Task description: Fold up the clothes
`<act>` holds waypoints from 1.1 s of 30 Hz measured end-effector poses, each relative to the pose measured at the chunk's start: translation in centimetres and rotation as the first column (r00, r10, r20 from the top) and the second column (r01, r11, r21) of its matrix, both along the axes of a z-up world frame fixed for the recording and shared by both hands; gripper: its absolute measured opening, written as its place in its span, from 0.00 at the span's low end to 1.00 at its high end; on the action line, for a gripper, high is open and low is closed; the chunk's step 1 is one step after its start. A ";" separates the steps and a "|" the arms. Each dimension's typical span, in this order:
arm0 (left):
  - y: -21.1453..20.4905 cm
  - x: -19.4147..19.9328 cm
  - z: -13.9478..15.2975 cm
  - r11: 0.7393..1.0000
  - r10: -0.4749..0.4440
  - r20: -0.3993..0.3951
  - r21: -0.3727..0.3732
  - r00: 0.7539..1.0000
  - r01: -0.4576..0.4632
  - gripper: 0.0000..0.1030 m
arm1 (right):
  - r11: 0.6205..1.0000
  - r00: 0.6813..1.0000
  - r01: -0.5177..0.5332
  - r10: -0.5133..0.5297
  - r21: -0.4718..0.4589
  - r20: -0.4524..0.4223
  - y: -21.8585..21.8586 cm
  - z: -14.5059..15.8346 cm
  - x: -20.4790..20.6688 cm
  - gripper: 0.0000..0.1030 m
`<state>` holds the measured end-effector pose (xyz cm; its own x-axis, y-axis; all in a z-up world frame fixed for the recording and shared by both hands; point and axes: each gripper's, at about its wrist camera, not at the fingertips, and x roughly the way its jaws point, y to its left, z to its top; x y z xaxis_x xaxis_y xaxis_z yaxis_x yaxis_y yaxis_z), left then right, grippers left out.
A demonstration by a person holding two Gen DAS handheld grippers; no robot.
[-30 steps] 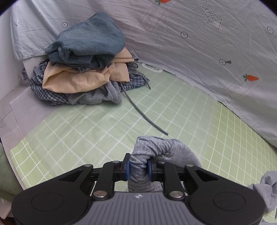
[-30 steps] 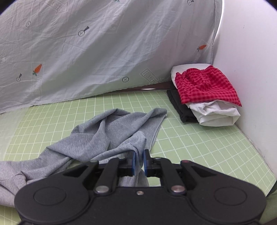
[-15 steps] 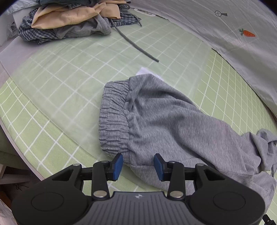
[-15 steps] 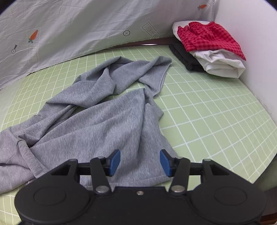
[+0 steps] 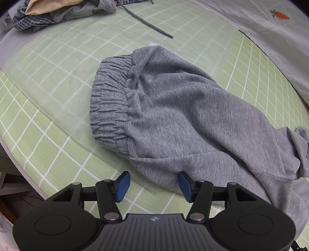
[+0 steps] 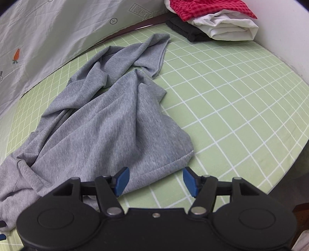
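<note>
Two grippers, both spread wide with nothing between the pads. My left gripper [image 5: 153, 183] hovers over the near edge of the grey pants [image 5: 173, 115], just below the waistband [image 5: 110, 100], whose elastic end faces left on the green grid mat [image 5: 48, 146]. My right gripper [image 6: 156, 181] sits at the hem [image 6: 173, 160] of one leg; its left pad overlaps the cloth in view, and I cannot tell whether it touches.

The pants [image 6: 100, 131] lie loosely on the mat [image 6: 241, 96], wrinkled, with the legs running away toward the white sheet [image 6: 48, 38]; the far leg [image 6: 152, 52] is twisted and folded over on itself.

An unsorted pile [image 5: 58, 11] lies at the far left corner, a grey cord [image 5: 148, 25] trailing from it. A stack [image 6: 212, 19] with a red check item on top sits at the far right corner, well apart from the pants.
</note>
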<state>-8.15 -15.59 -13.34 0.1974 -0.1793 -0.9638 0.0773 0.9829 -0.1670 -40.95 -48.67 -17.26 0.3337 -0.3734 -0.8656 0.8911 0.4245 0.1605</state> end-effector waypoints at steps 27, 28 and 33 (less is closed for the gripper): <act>0.7 4.6 3.6 0.998 0.049 0.209 0.038 0.977 -0.058 0.12 | 0.987 0.948 0.162 -0.157 0.006 0.278 -3.8 5.1 -2.7 0.03; 0.7 5.0 4.0 0.998 0.050 0.223 0.037 0.974 -0.060 0.10 | 0.987 0.945 0.158 -0.148 -0.010 0.293 -3.8 5.8 -2.5 0.03; 0.3 6.3 6.3 0.998 0.043 0.293 0.027 0.955 -0.053 0.08 | 0.987 0.940 0.132 -0.096 -0.089 0.329 -4.5 8.8 0.1 0.03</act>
